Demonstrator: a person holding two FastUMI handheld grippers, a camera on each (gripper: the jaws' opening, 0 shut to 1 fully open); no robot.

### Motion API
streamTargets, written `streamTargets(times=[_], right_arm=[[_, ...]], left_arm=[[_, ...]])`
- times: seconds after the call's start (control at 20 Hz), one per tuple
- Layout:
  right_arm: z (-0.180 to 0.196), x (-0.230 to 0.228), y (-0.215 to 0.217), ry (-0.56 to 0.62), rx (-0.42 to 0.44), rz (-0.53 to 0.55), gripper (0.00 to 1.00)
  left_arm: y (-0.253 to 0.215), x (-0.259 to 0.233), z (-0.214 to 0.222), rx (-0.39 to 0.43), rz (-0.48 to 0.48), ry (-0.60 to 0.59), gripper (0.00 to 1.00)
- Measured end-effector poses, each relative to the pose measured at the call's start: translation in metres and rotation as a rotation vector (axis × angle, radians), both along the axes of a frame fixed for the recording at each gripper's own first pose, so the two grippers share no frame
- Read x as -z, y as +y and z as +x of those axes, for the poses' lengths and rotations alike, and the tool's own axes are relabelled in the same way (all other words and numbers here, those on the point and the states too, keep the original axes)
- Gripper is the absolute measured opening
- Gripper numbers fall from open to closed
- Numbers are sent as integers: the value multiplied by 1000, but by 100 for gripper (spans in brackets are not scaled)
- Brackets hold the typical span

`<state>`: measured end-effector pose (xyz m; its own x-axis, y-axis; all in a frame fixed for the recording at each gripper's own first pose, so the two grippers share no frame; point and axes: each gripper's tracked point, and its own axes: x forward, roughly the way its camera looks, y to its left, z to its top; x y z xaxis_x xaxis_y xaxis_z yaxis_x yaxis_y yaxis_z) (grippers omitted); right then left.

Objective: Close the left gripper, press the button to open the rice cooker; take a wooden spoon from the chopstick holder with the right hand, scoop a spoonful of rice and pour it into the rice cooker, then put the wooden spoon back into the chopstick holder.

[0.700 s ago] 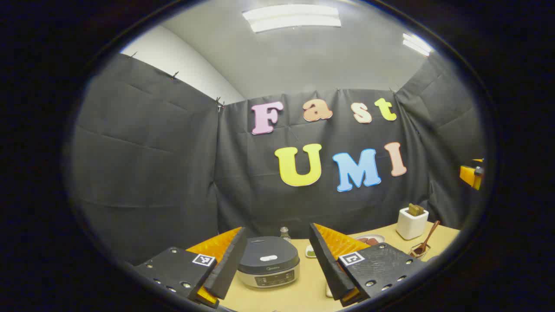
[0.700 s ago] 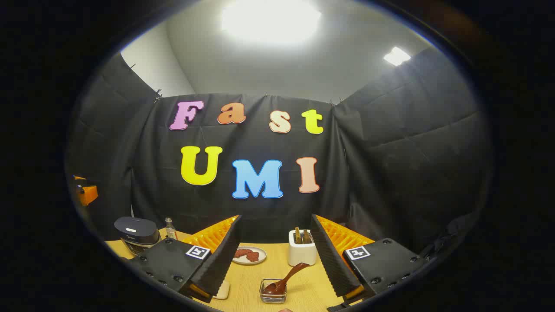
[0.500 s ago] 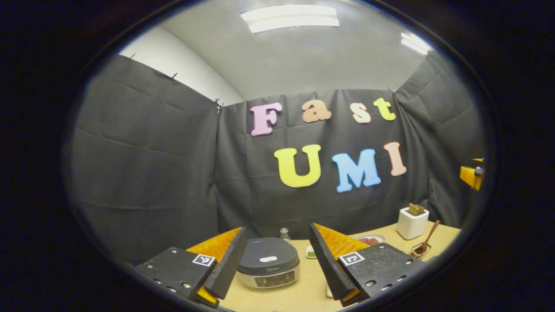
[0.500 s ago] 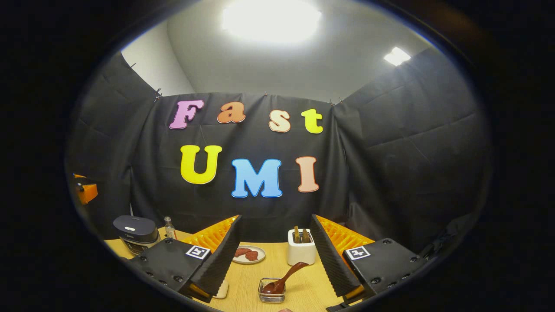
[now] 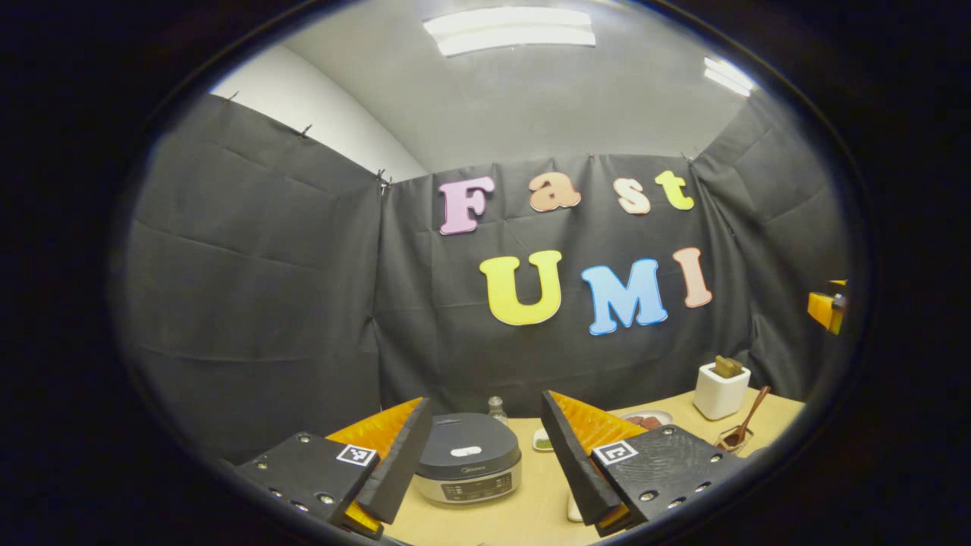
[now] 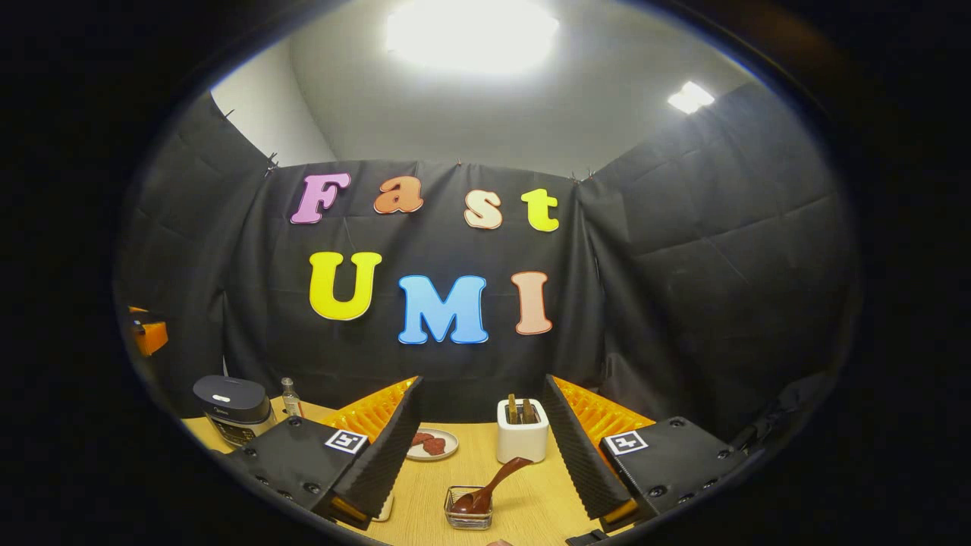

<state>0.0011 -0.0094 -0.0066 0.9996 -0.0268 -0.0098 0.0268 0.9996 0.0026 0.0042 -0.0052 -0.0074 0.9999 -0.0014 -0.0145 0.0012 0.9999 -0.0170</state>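
Left gripper (image 5: pixel 479 455) fingers hide rice cooker (image 5: pixel 469 469) sides

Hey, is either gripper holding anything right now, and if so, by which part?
Nothing is held. The left gripper is open with the closed rice cooker beyond its fingers; the right gripper is open, and the wooden spoon rests in a small glass dish.

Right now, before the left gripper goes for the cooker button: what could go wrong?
1. The left gripper is open, with the rice cooker framed between its fingers. Pressing like this may straddle the lid button; shut it first.
2. The wooden spoon leans in a small glass bowl, not in the white chopstick holder behind it. A right gripper aimed at the holder could miss it or tip the bowl.
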Motion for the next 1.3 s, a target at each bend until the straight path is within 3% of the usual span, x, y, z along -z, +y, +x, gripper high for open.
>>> streamTargets(times=[1.05,1.1,1.15,1.3], right_arm=[[3,10,-23,4,-12,-7,98],[5,11,-25,5,-14,-6,98],[6,12,-26,6,-16,-3,97],[5,14,-33,8,-21,-1,97]], left_arm=[[0,-21,1,-39,19,-25,87],[-2,-22,1,-41,19,-25,85],[-4,-22,0,-38,18,-21,76],[-13,-20,0,-27,16,-2,76]])
